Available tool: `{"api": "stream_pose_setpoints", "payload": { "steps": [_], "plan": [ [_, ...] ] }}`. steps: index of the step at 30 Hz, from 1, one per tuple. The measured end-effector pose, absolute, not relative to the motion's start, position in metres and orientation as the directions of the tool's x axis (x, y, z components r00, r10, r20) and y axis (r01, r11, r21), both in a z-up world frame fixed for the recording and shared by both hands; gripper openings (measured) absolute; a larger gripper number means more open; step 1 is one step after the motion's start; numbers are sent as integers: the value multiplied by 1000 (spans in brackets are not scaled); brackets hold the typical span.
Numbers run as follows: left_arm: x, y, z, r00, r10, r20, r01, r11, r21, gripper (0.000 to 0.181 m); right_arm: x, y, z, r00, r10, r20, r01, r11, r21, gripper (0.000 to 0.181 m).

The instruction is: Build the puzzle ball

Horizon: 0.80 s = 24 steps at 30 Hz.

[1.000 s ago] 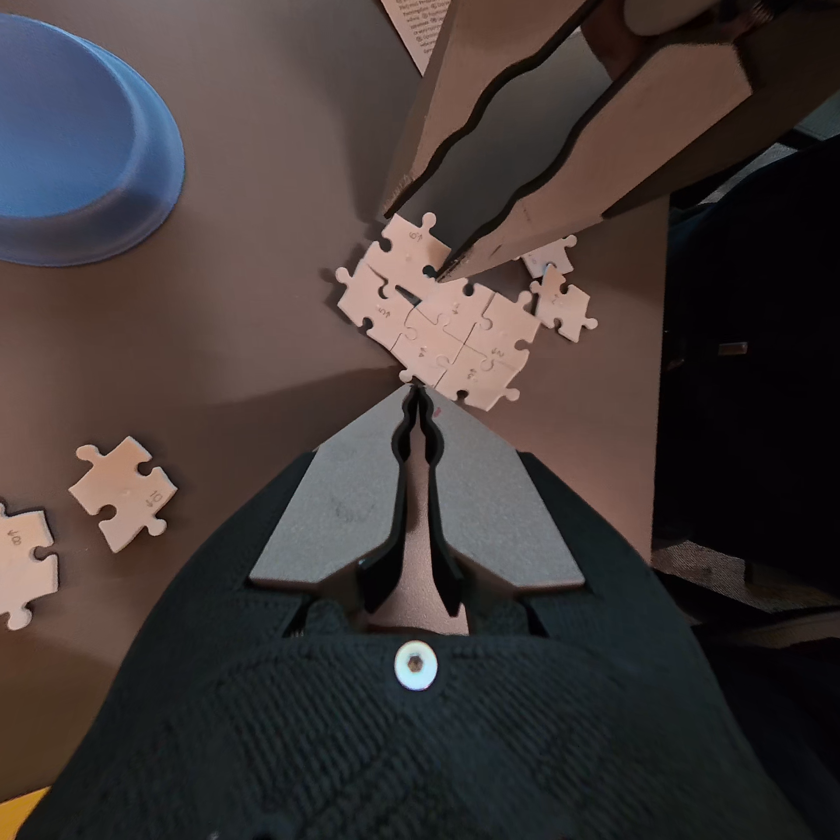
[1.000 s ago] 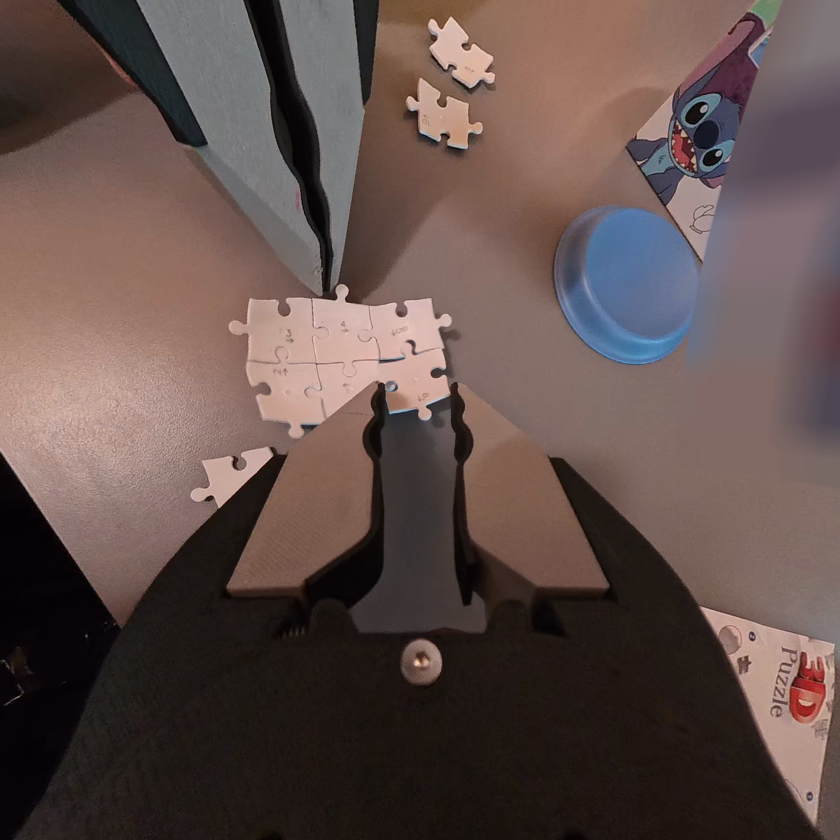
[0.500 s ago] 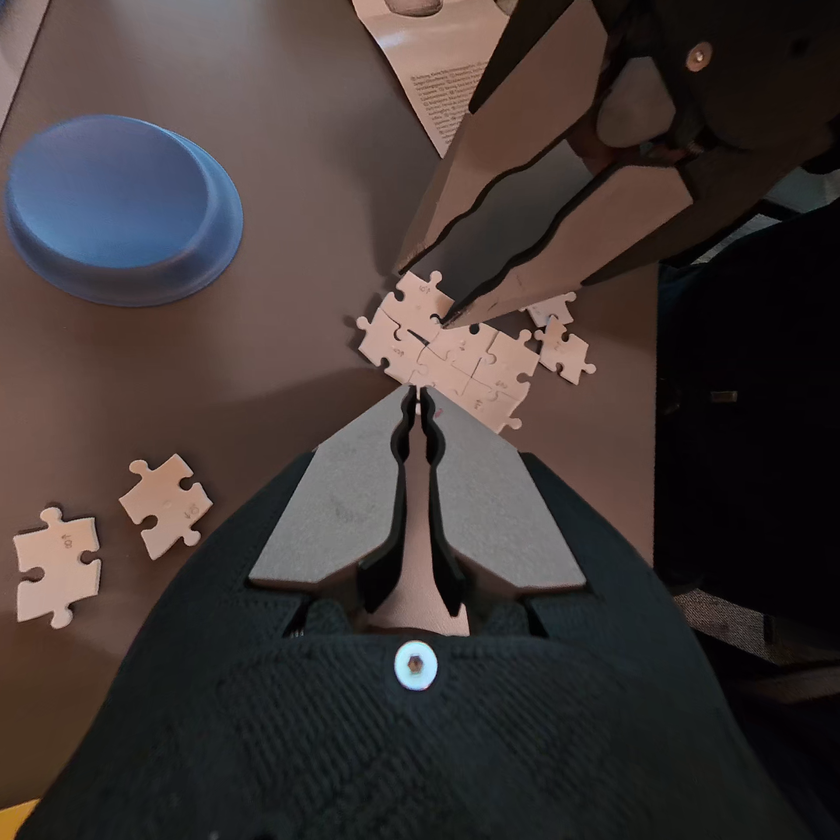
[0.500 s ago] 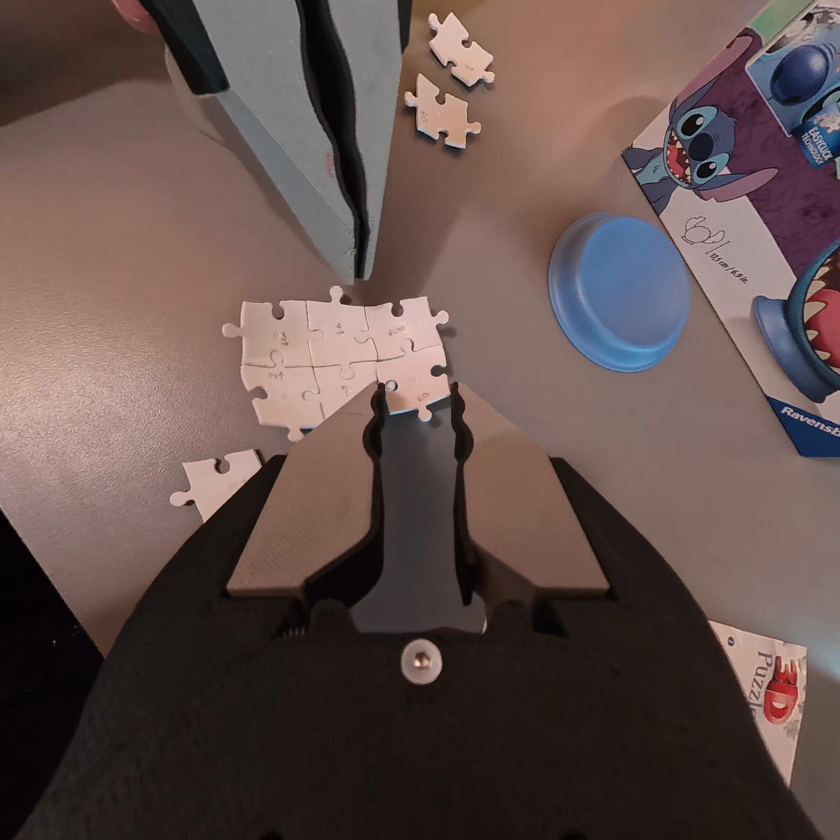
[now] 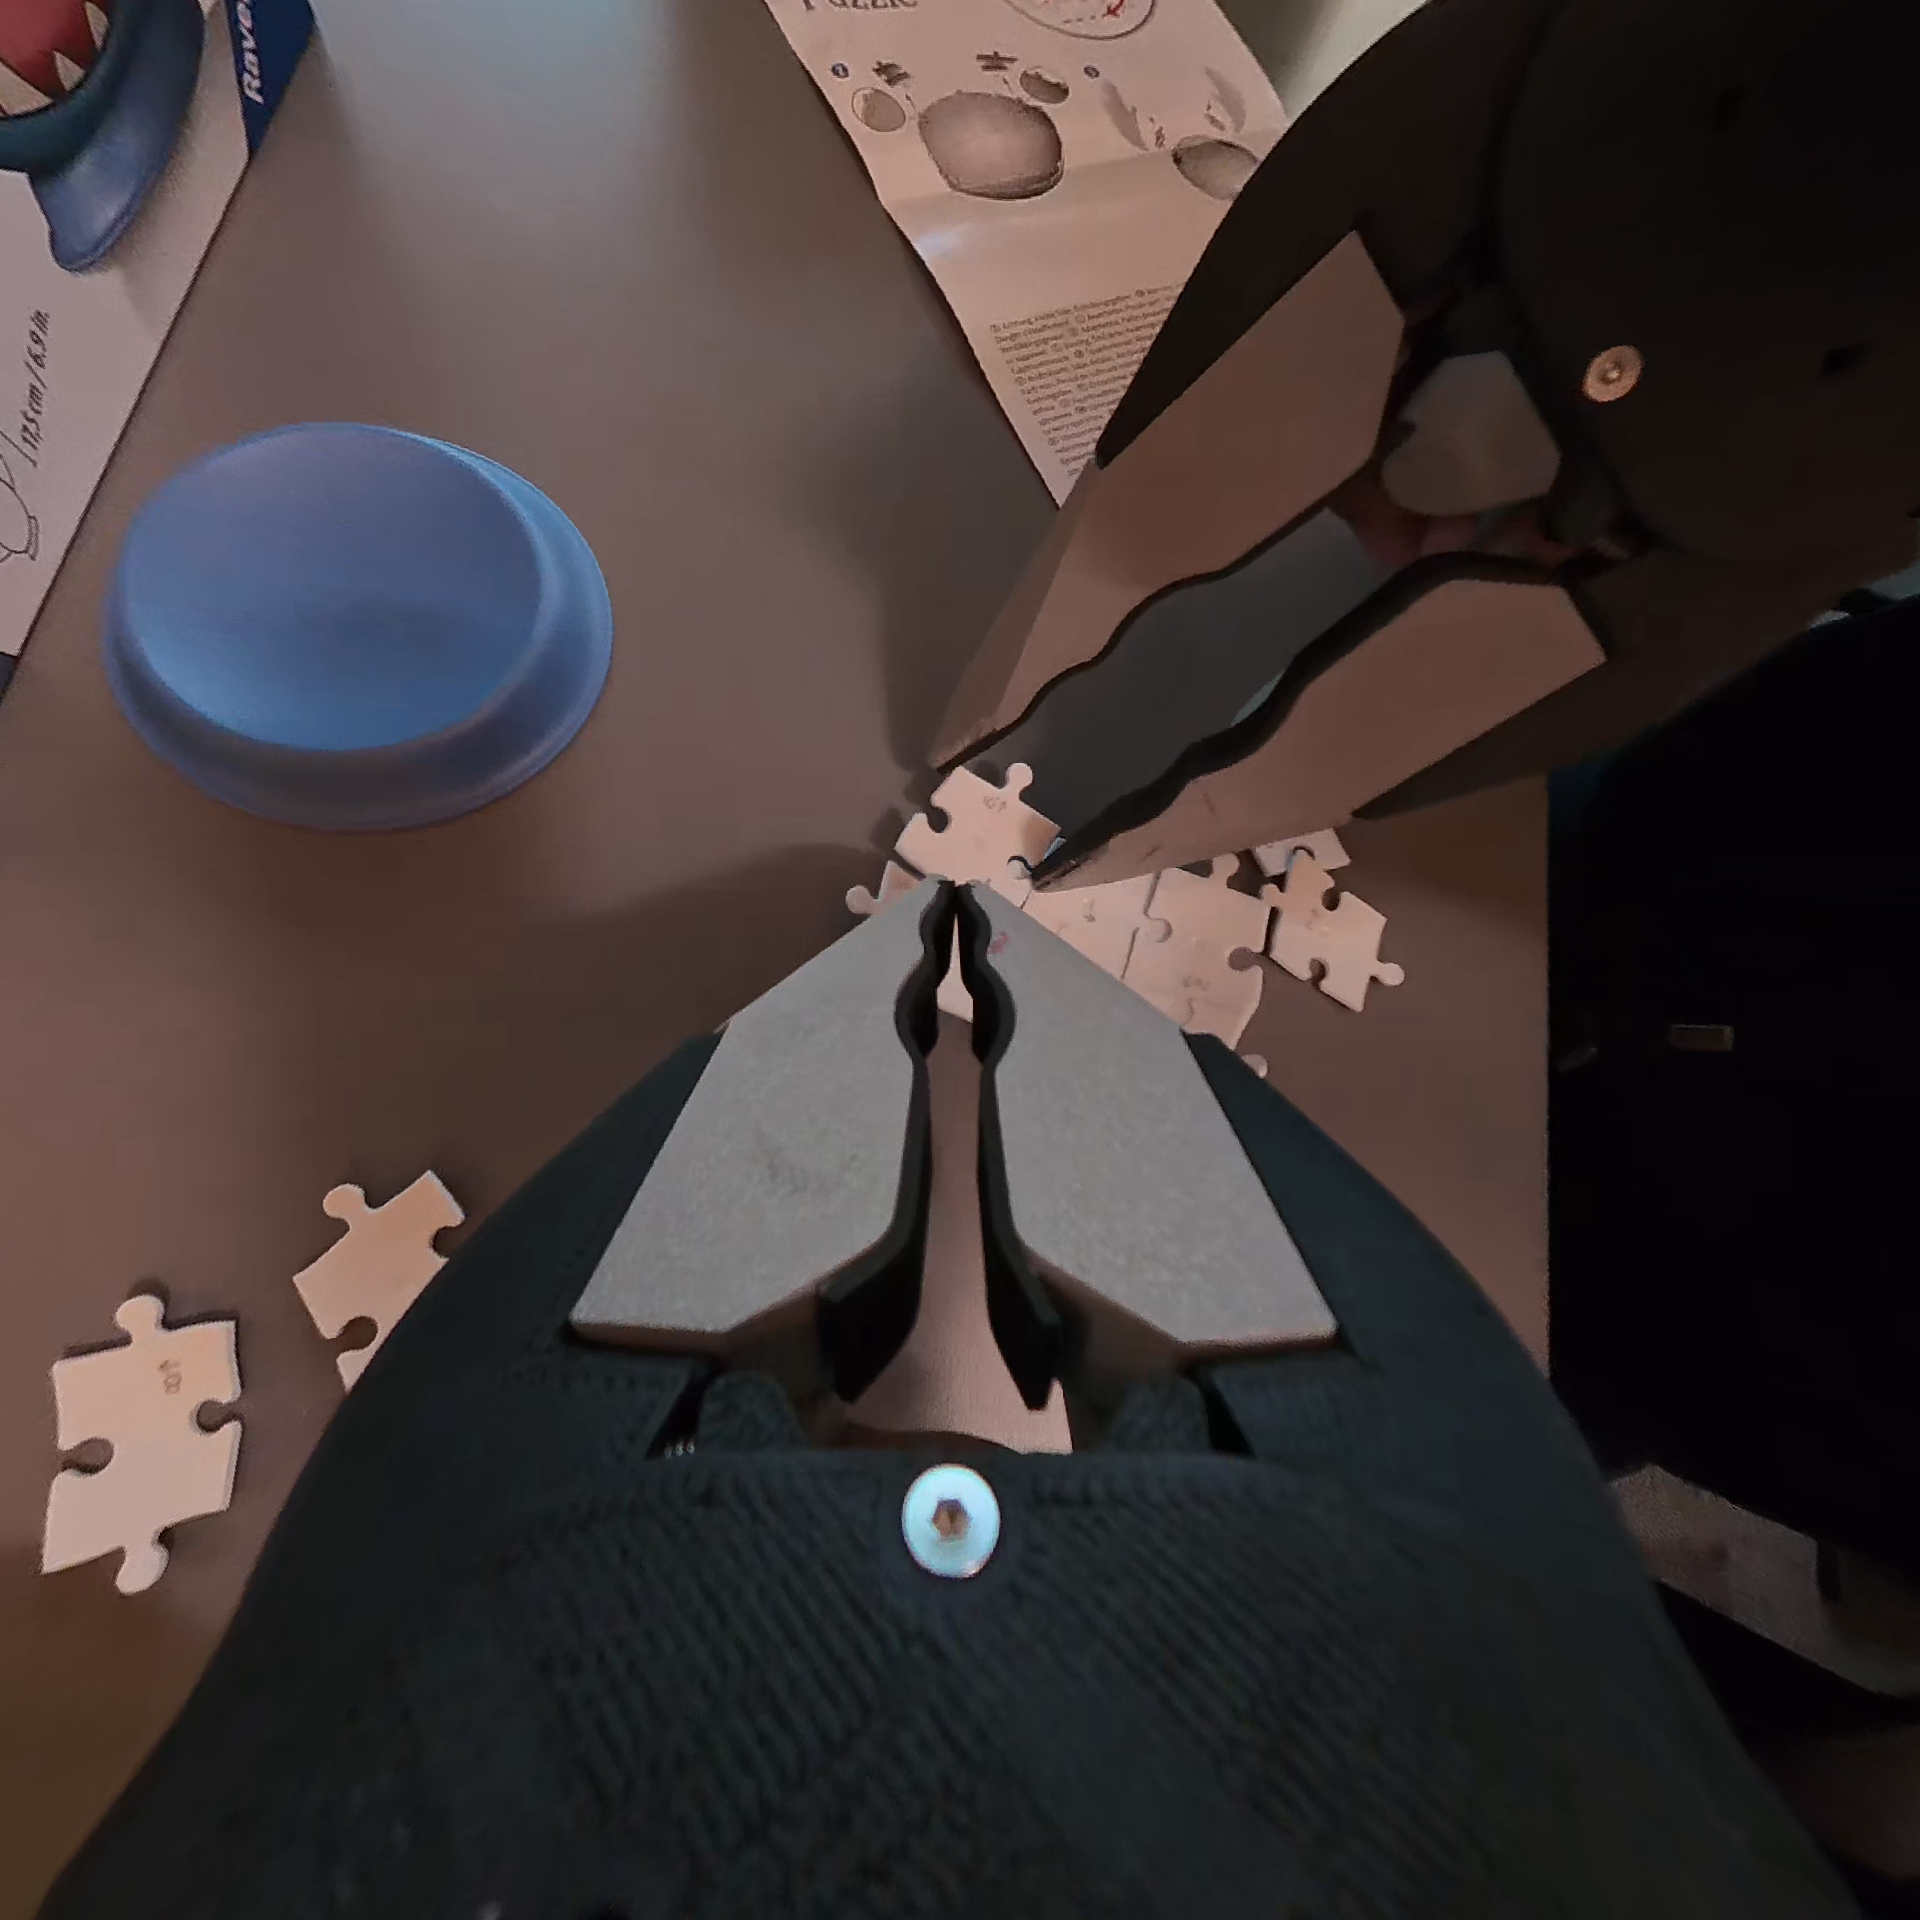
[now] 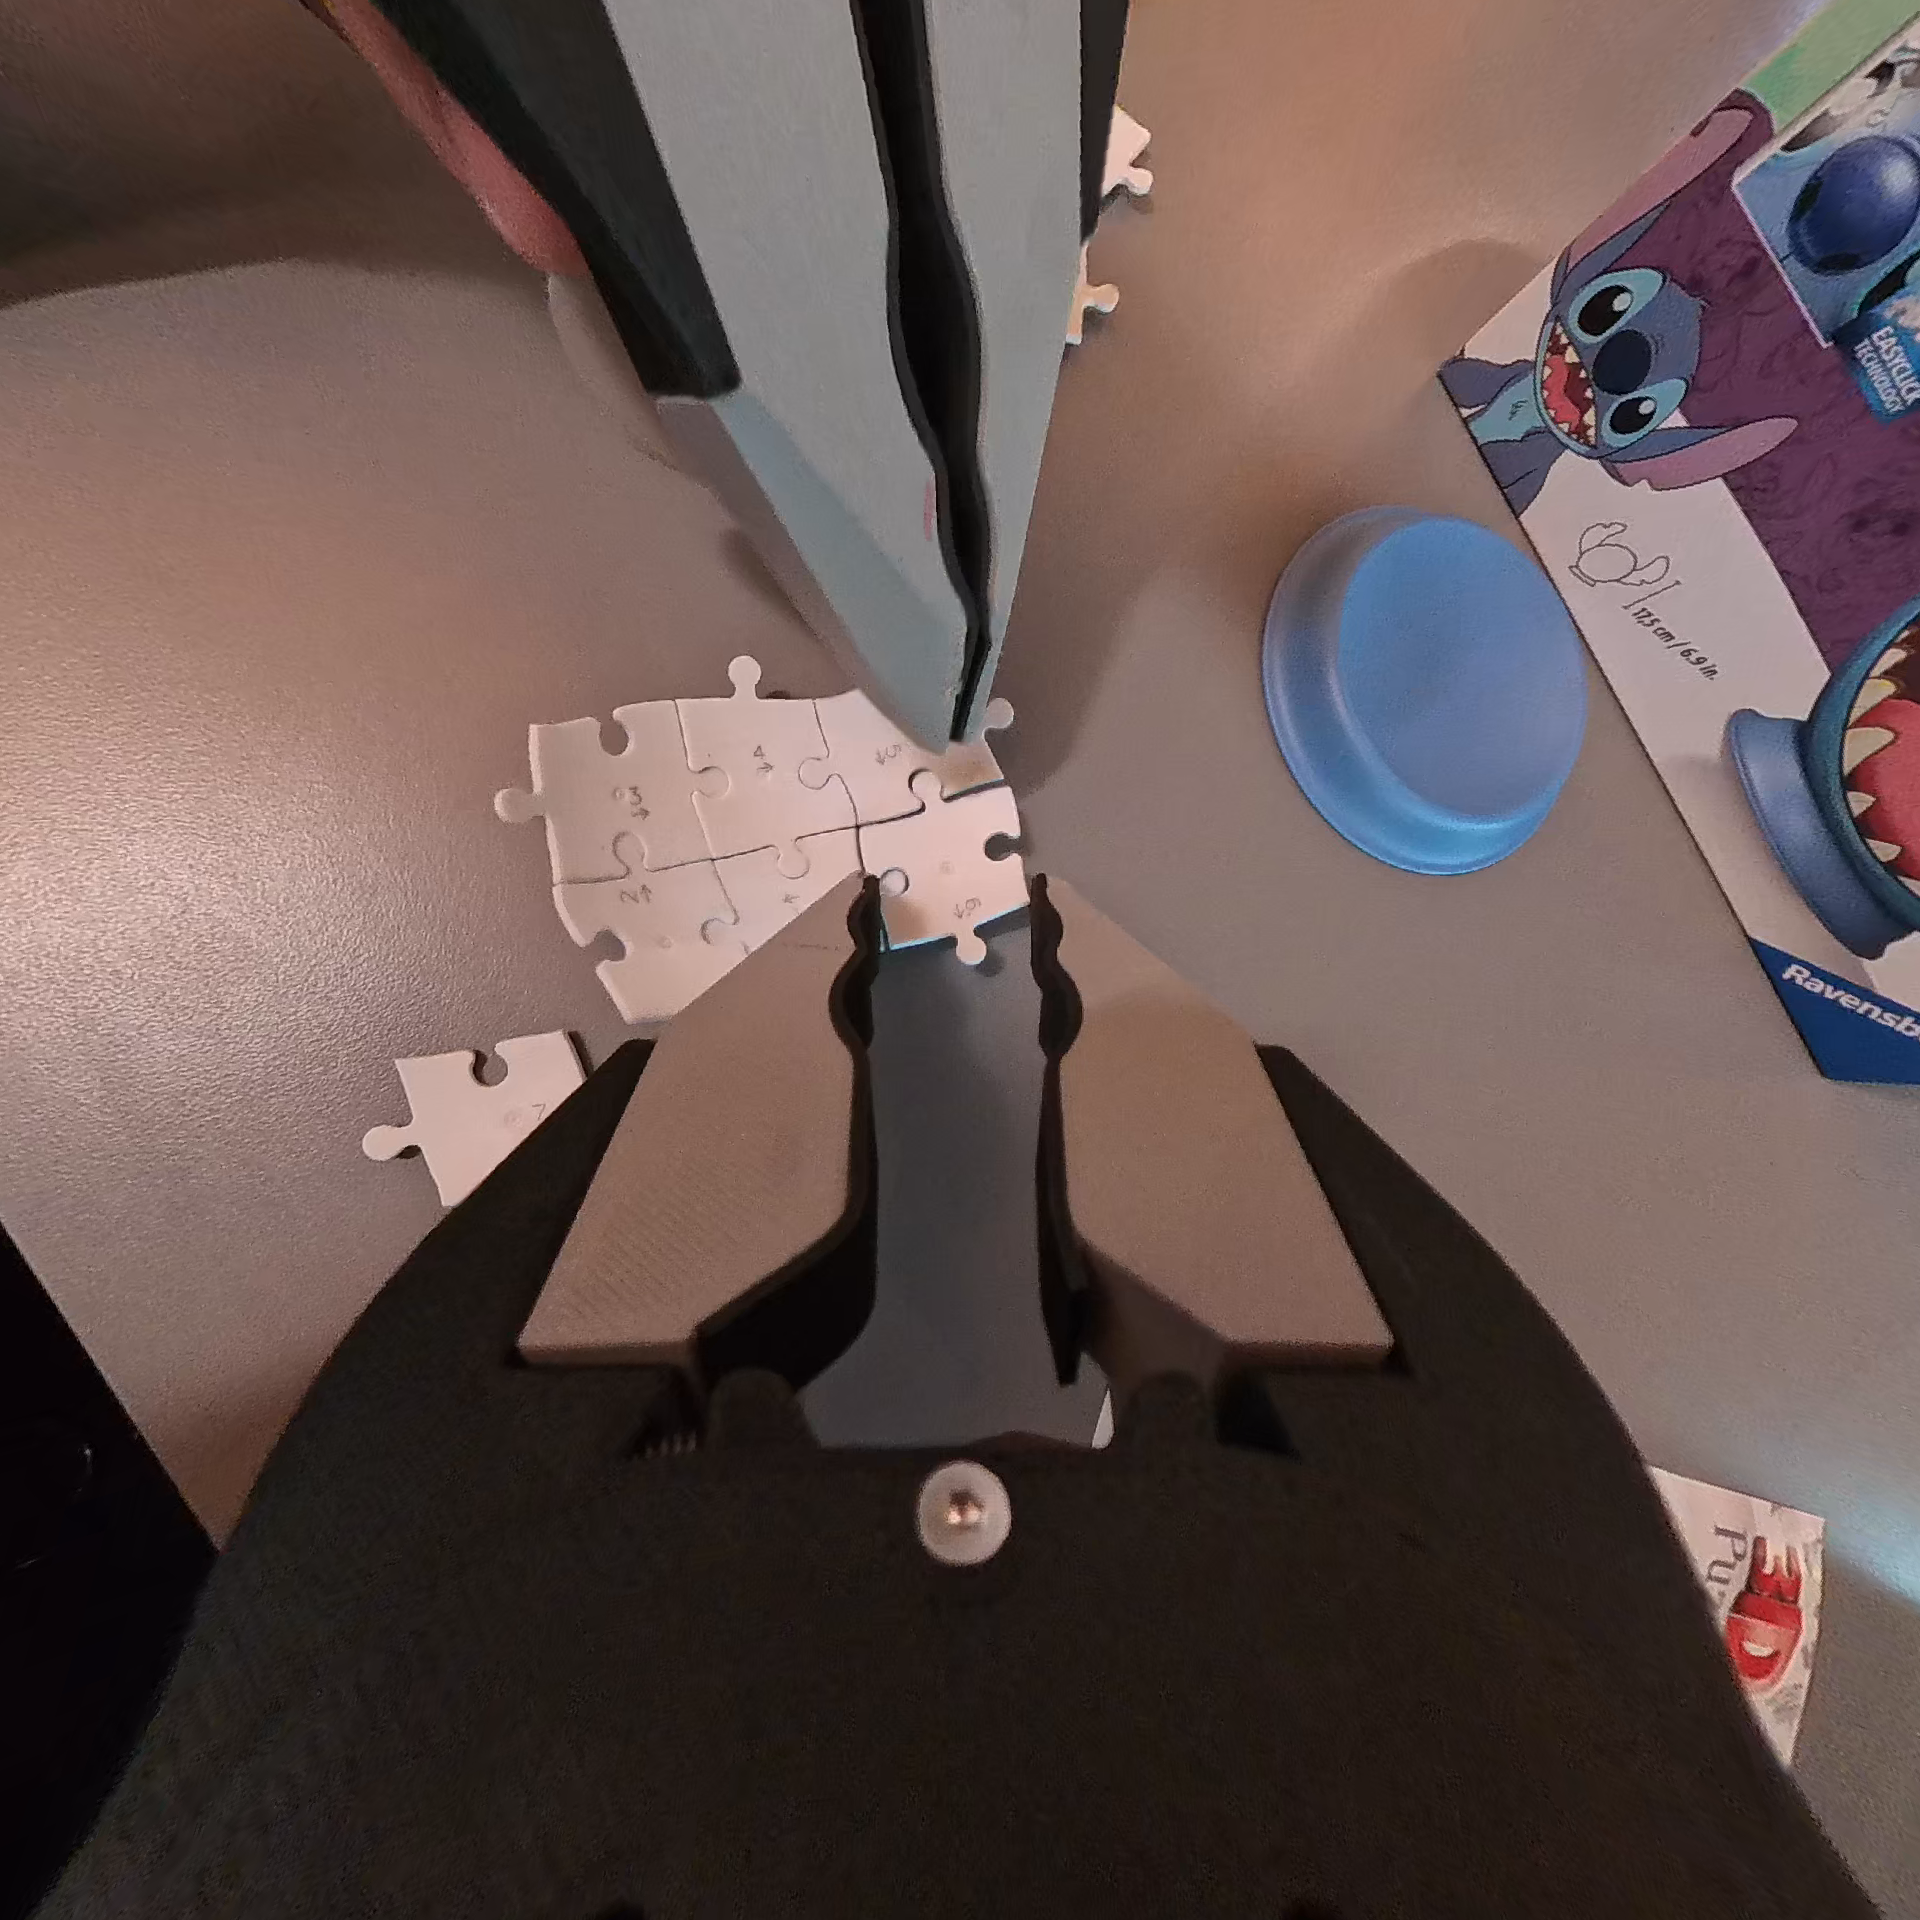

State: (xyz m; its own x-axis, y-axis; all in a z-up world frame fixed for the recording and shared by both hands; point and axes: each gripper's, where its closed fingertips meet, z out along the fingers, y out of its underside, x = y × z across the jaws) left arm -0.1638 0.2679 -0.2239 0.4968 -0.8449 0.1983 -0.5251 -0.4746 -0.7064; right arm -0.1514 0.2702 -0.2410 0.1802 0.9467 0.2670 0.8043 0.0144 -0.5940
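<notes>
While the left gripper [image 5: 954, 891], jaws nearly closed, pins the joined patch [image 6: 727, 821], the right gripper [image 6: 954, 883] (jaws parted, empty) straddles the corner piece [image 6: 945, 868], which likely needs pressing home.

blue stand [image 6: 1429, 707] right, table [image 6: 260, 582] left bare

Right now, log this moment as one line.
stage: joining pieces | left gripper: shut, tips on patch | right gripper: open, at corner piece | loose pieces: several | stand: aside
</notes>
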Motion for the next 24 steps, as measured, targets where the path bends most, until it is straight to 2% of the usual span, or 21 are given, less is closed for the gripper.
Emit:
{"api": "stream_pose_setpoints", "payload": {
  "steps": [8, 24],
  "plan": [
    [-166, 267, -236, 504, -845, 179, -571, -481, -665, 0, -152, 271, -240, 144, 949, 280, 812, 49, -582, 26],
    [-160, 271, -238, 502, -852, 148, -578, -458, -675, 0, -150, 277, -238, 112, 947, 301, 829, 78, -553, 26]
  ]
}}
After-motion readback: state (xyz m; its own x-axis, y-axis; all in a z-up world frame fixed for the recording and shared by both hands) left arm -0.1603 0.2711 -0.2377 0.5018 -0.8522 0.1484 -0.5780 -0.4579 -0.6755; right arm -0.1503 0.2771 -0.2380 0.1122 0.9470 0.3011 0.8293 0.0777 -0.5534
